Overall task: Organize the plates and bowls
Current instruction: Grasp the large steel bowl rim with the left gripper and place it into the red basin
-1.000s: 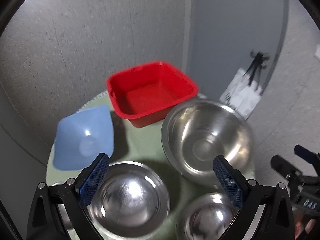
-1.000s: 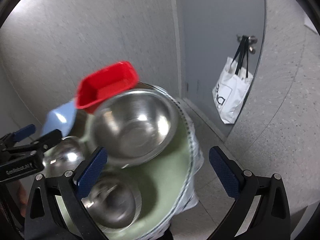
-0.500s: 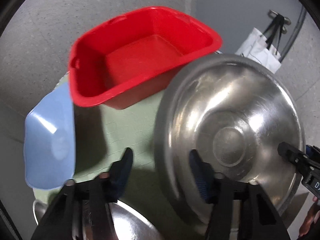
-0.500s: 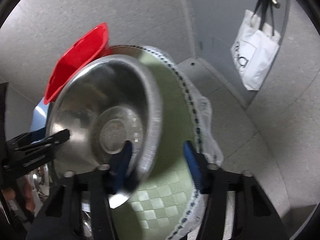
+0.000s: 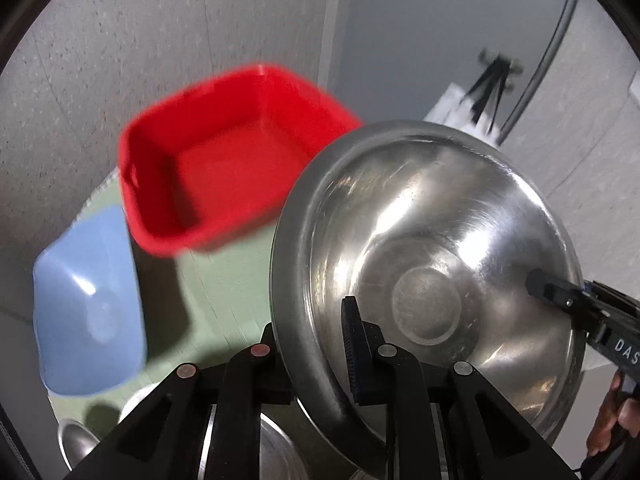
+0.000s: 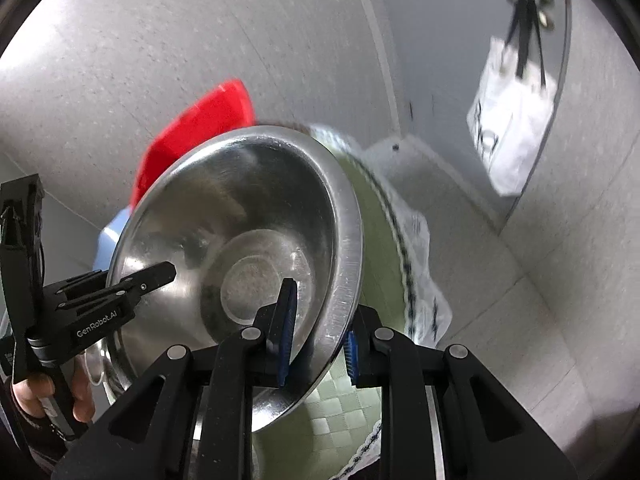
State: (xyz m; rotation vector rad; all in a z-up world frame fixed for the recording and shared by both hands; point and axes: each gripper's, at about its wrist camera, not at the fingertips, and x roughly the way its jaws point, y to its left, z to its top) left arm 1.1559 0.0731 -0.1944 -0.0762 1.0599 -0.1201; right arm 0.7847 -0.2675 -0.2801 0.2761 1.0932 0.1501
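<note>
1. Bowl (image 5: 432, 280) lift in hand, by the look of it: big steel one pinched at opposite rims, tilted, apparently clear of the table.
2. Left gripper (image 5: 316, 344) clamped on the near-left rim, one pad inside the bowl, the other outside and mostly hidden. Right gripper (image 6: 318, 340) clamped the same way on the far side, one blue pad inside, one outside the wall. Each gripper also visible in the other's view, poking in over the rim.
3. Probably headed for nesting or for the red tub (image 5: 224, 168), just behind and left of the bowl. Can't say which from this.
4. Next move calls for keeping both hands moving together at the same spacing. Thin slick rim, so any twist between the two grips could let it slip. Level it before setting down.
5. Blue bowl (image 5: 88, 312) at the left edge, well clear. More steel bowls (image 5: 276, 452) low down under the left gripper, mostly hidden, so worth watching clearance there.
6. Table: round, covered by a green checked cloth (image 6: 336, 436) with a dark-trimmed edge hanging off the side.
7. Room: speckled grey wall and floor, white tote bag (image 6: 512, 128) hanging on a hook at the right. Background a bit blurred.
</note>
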